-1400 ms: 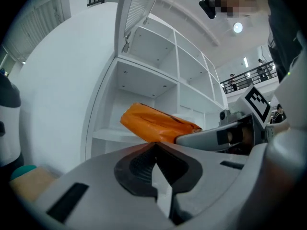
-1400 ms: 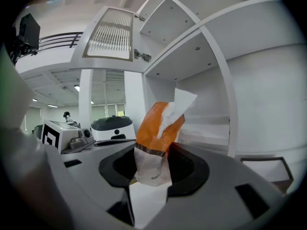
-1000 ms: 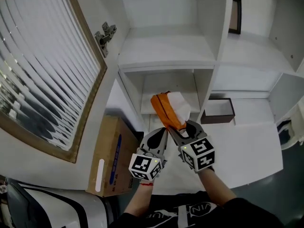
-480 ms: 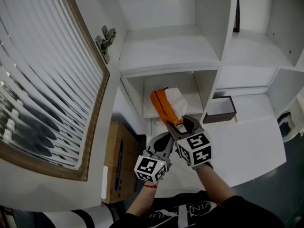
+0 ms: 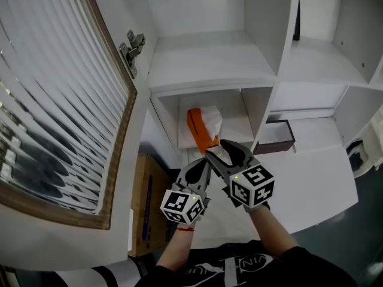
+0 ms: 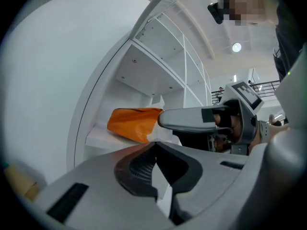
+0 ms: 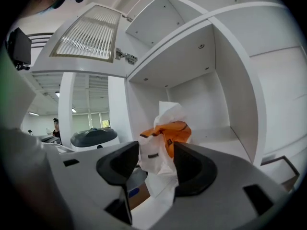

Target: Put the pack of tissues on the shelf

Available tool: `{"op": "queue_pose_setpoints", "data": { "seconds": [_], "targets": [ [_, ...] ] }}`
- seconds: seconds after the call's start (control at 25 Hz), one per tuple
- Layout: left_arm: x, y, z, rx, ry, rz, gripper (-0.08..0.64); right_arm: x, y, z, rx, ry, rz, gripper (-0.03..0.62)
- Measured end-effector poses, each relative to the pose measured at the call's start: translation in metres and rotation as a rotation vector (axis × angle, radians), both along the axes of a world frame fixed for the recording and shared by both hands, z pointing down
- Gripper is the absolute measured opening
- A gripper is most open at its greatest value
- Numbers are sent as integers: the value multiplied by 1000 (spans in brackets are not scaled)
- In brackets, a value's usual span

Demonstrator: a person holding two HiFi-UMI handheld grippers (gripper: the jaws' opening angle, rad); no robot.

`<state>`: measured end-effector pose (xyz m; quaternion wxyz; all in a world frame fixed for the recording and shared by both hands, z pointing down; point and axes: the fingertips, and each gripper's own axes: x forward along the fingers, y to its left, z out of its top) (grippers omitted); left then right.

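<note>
The pack of tissues (image 5: 200,124), orange with a white wrapper, lies in the low middle compartment of the white shelf (image 5: 234,131). Its near end sticks out between the jaws of my right gripper (image 5: 226,155). Those jaws have just been opening, and the white wrapper end (image 7: 158,150) still sits in the wide gap between them. My left gripper (image 5: 200,170) hovers just left of and below the right one, shut with nothing in it. From the left gripper view the pack (image 6: 132,122) rests on the shelf board beyond the right gripper's finger (image 6: 189,119).
A cabinet door with ribbed glass (image 5: 60,94) stands swung open at the left, its hinge (image 5: 133,46) near the shelf's top. A cardboard box (image 5: 146,202) sits on the floor below. A dark box (image 5: 276,137) occupies the compartment to the right.
The pack has gone further into the compartment and now lies on the shelf board. The right gripper's jaws have spread wider around its near end. The left gripper shifted slightly left.
</note>
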<state>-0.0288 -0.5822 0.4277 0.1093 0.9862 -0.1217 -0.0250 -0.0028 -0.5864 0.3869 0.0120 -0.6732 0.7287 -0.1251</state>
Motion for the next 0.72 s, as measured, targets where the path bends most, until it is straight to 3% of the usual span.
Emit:
{"op": "queue_pose_setpoints", "data": {
  "seconds": [0.4,0.56,0.72],
  "targets": [
    [4,-16,0,0,6,-33,6,2,11,10,-11,43,-9,202],
    [8,-16,0,-2,2,-36,6,-3,11,11,-14,70,-27,103],
    [7,-18,2,-9,-5,-40,6,0,6,15,-23,77,-12,49]
  ]
}}
